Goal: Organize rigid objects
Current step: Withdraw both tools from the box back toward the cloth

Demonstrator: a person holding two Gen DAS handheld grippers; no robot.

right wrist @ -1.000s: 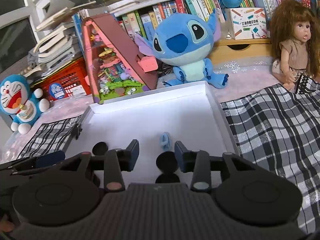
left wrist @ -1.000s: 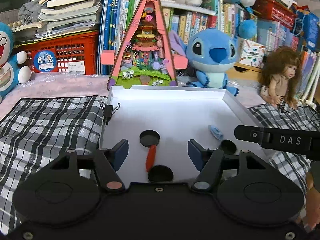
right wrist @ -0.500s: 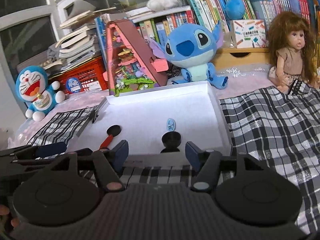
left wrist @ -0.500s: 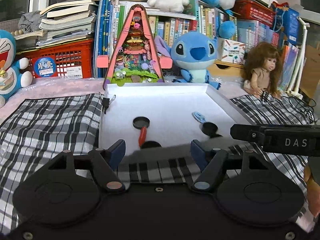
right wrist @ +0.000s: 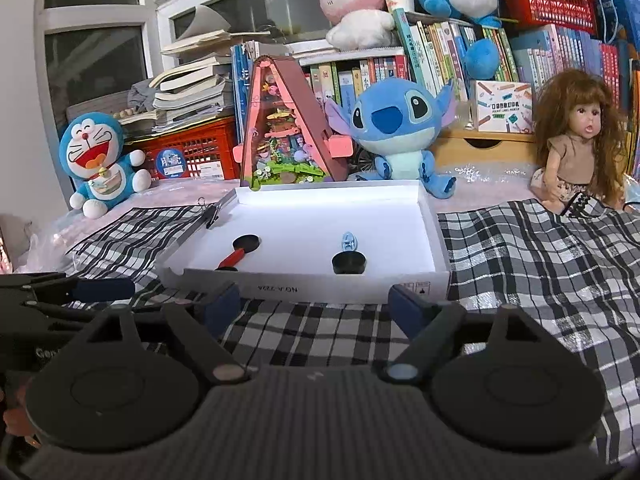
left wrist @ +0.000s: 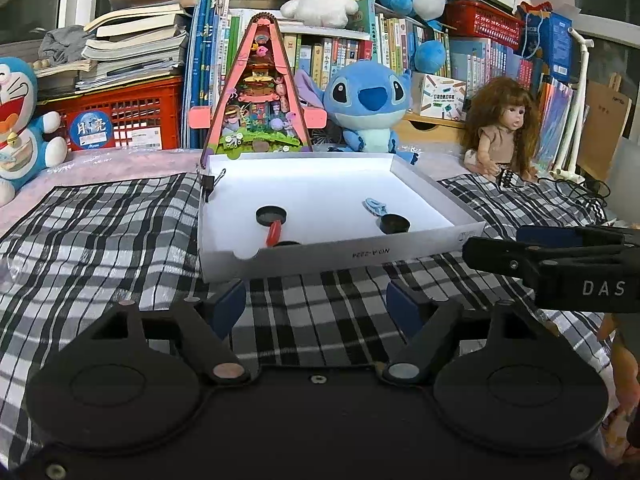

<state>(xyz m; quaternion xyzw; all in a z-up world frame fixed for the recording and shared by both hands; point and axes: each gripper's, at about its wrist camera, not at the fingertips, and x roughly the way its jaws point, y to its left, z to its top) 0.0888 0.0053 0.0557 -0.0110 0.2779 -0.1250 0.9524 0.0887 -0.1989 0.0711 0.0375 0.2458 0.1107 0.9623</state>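
Inside the white tray lie a red-handled dumbbell, a blue clip and a black disc; the tray rests on plaid cloth. Short of it, left gripper and right gripper hover empty, jaws opening

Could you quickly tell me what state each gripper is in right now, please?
Left gripper: jaws opening, nothing between them, above the plaid cloth.
Right gripper: jaws opening, nothing between them, short of the white tray.
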